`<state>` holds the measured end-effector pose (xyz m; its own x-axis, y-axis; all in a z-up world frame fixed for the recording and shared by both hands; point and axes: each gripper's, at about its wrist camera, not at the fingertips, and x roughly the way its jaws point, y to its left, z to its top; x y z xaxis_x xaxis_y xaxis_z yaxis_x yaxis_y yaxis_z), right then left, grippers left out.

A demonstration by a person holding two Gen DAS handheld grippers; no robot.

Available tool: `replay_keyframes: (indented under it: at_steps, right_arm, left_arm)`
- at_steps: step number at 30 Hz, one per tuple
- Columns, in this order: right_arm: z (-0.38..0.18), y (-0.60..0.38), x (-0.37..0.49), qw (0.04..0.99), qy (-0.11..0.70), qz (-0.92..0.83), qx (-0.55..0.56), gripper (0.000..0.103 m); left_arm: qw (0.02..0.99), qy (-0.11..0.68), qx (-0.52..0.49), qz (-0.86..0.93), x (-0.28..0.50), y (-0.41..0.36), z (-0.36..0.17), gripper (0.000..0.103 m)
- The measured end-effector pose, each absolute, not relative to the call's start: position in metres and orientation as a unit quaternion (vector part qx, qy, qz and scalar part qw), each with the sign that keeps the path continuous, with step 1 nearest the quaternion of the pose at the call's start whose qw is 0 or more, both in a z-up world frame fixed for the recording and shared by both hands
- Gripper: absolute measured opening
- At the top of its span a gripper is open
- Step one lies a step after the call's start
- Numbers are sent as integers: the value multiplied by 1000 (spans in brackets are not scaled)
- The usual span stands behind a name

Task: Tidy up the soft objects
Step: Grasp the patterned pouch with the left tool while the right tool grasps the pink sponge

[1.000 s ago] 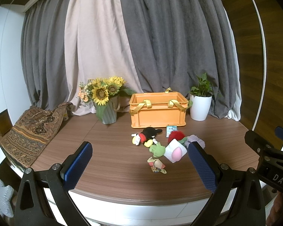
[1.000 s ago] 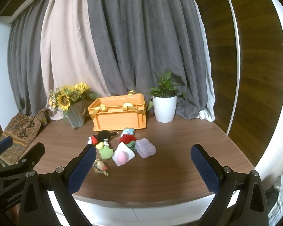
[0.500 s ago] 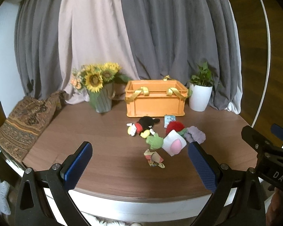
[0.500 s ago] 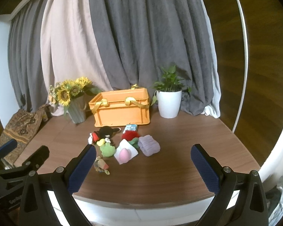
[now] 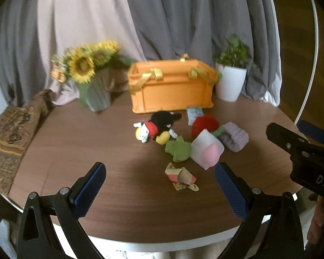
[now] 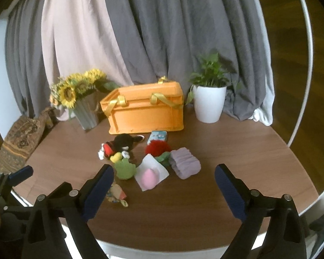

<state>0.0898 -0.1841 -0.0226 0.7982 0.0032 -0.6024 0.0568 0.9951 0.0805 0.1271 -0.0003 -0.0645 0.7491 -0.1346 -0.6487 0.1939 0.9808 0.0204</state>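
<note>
**Both grippers close in on a heap of soft toys, nothing yet lifted**

Left wrist view: The left gripper [image 5: 159, 185] hangs over the near edge of the round desk [image 5: 75, 142], its jaws spread wide and empty, no toy between the blue pads. Straight ahead lies a small folded cloth scrap [image 5: 181, 178], the nearest item. Beyond it sit a green plush [image 5: 177, 150], a white pouch with a pink patch [image 5: 206, 151], a purple knitted piece [image 5: 234, 137], a red pompom [image 5: 204, 125] and a mouse doll [image 5: 156, 127], clustered close together. The orange crate [image 5: 171, 90] with yellow ribbon handles stands behind them, apparently the destination, between a vase of sunflowers [image 5: 90, 75] and a potted plant [image 5: 231, 73]. The picture is blurred.

Right wrist view: The right gripper [image 6: 163, 187] also points down at the heap. Its jaws have just been closing a little but stand well apart, with nothing pressed between them; the white pouch and the purple piece lie in line with the gap, further out on the desk. The left gripper shows at the lower left edge. A small blue packet [image 6: 158, 136] rests just in front of the crate.

The step in hand looks like the approach for a first pick. The next move probably calls for bringing one pair of jaws down around a single toy, squeezing gently, and carrying it over the crate's rim.
</note>
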Motion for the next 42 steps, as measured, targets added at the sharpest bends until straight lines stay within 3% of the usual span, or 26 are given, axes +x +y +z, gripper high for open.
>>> replay_keyframes:
  at_steps: [14, 27, 35, 42]
  right_arm:
    - [-91, -172, 163, 904, 423, -5, 55, 69]
    - [-136, -176, 203, 877, 463, 121, 35, 56]
    - [-152, -178, 215, 865, 471, 173, 15, 49]
    - [-157, -180, 222, 857, 476, 196, 20, 41]
  left_arm:
    - [889, 429, 38, -156, 189, -3, -124, 94]
    - [890, 447, -12, -88, 198, -26, -158, 89]
    - [892, 448, -42, -53, 201, -33, -172, 74]
    - [883, 462, -69, -55, 205, -34, -179, 47]
